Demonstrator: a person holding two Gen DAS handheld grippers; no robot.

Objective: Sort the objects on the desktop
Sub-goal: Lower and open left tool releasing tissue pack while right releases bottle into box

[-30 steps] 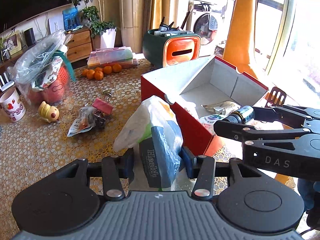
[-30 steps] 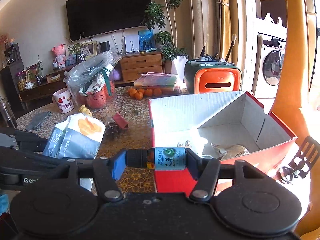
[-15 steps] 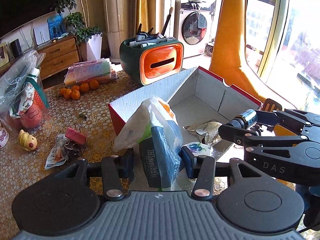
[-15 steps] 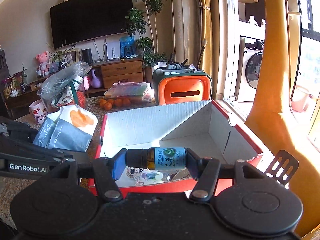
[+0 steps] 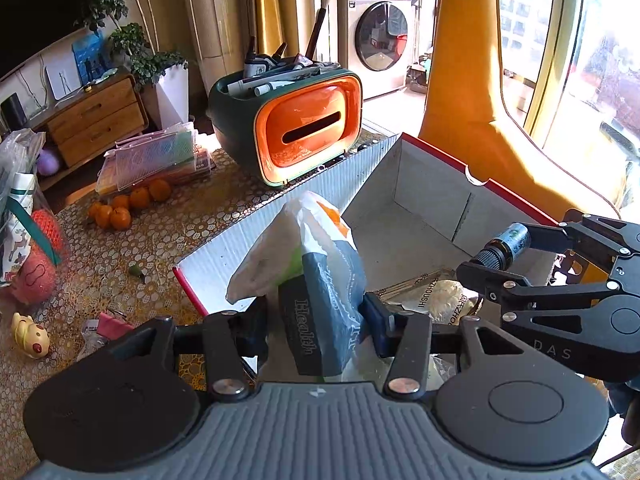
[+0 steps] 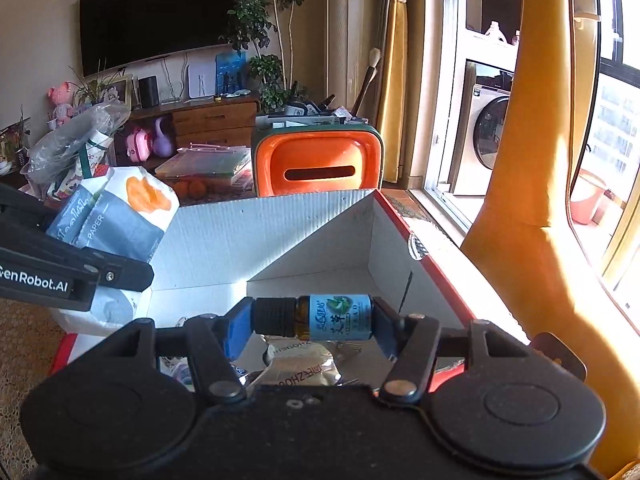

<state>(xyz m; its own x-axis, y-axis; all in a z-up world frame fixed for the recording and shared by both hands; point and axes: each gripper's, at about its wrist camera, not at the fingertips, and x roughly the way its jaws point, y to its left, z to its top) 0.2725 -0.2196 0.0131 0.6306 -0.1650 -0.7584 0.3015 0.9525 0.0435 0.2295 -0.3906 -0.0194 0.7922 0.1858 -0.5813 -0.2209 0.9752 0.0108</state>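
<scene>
Left tool [image 5: 314, 318] clamped on tissue pack [image 5: 320, 280], held over the near-left corner of the red box [image 5: 436, 196]. Right tool [image 6: 312, 318] clamped end-to-end on small amber bottle [image 6: 334, 317], lying sideways, over the box interior above a foil packet [image 6: 300, 368]. Box sits on table [image 5: 120, 256], beside the orange-faced organizer [image 5: 304, 136].

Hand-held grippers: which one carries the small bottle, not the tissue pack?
The right hand-held gripper, clamping the small amber bottle with a blue label sideways; the left hand-held gripper holds the grey-and-white paper tissue pack.
</scene>
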